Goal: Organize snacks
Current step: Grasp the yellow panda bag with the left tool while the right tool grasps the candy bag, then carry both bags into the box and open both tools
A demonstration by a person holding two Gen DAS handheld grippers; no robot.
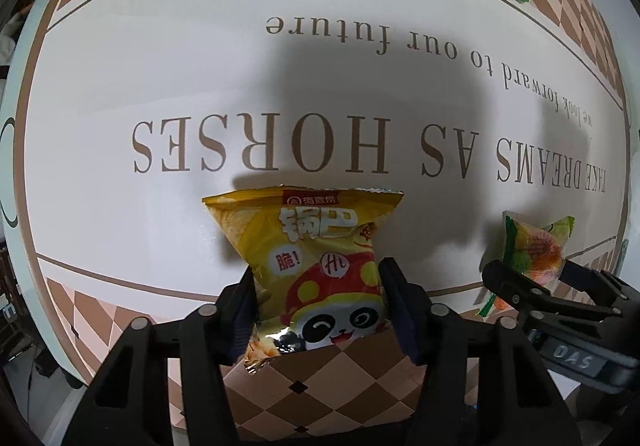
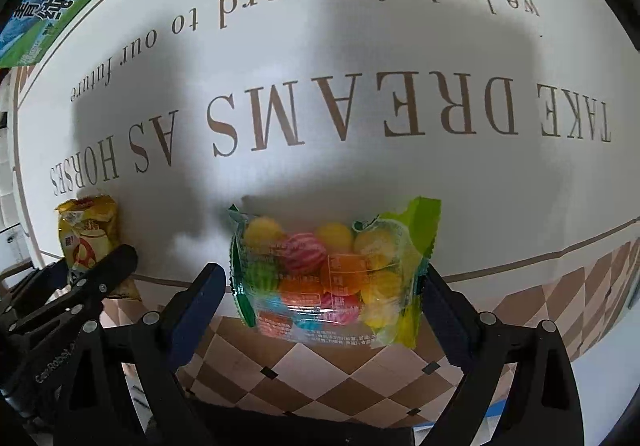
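In the left wrist view, my left gripper (image 1: 318,310) is closed on the yellow snack bag (image 1: 316,266), lying on the table (image 1: 160,93) at 6 o'clock. In the right wrist view, my right gripper (image 2: 326,310) stands wide around the candy bag (image 2: 332,274) at 6 o'clock, not pressing it.

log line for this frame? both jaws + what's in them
left gripper: shut on yellow chip bag | right gripper: open around candy bag, no grip | both bags on table
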